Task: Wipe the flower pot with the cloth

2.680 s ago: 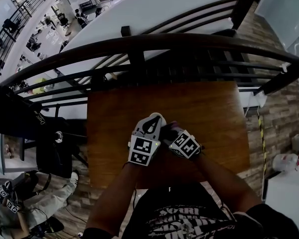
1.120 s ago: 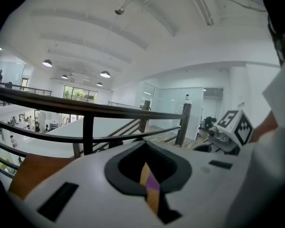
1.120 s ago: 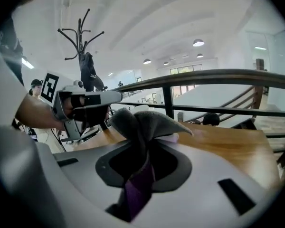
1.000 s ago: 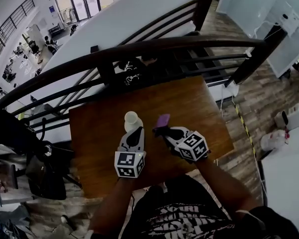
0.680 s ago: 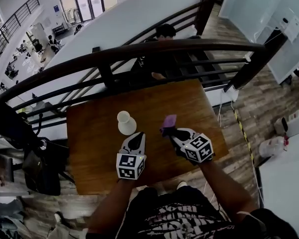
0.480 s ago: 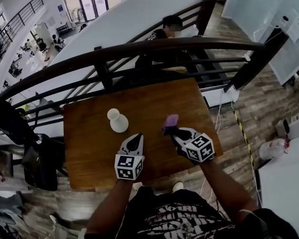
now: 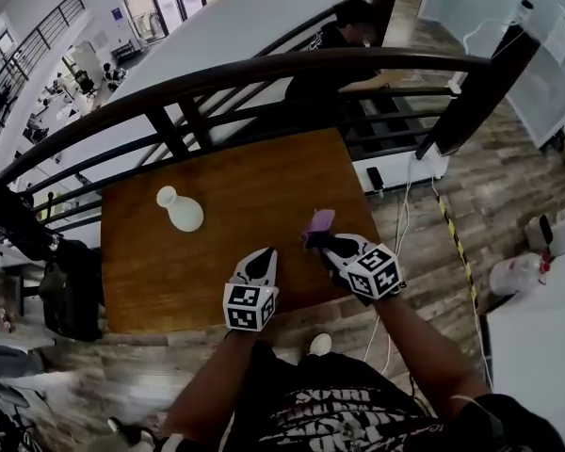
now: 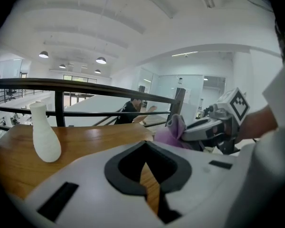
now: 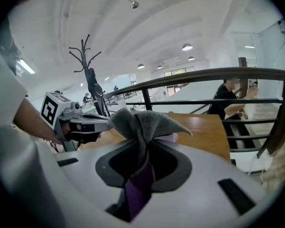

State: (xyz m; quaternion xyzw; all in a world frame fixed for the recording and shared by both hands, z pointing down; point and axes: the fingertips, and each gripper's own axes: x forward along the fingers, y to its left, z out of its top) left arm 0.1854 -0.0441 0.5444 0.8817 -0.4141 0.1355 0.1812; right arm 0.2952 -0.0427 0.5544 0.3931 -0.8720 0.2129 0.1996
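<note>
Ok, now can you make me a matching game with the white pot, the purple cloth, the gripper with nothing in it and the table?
Things:
1. white vase-shaped flower pot
2. purple cloth
3. left gripper
4. brown wooden table

Where or how:
A. pinched in the right gripper
B. holds nothing, jaws together
C. stands upright on the left part of the table
D. sits right next to the dark railing

Pairs: 1-C, 2-A, 3-B, 4-D
</note>
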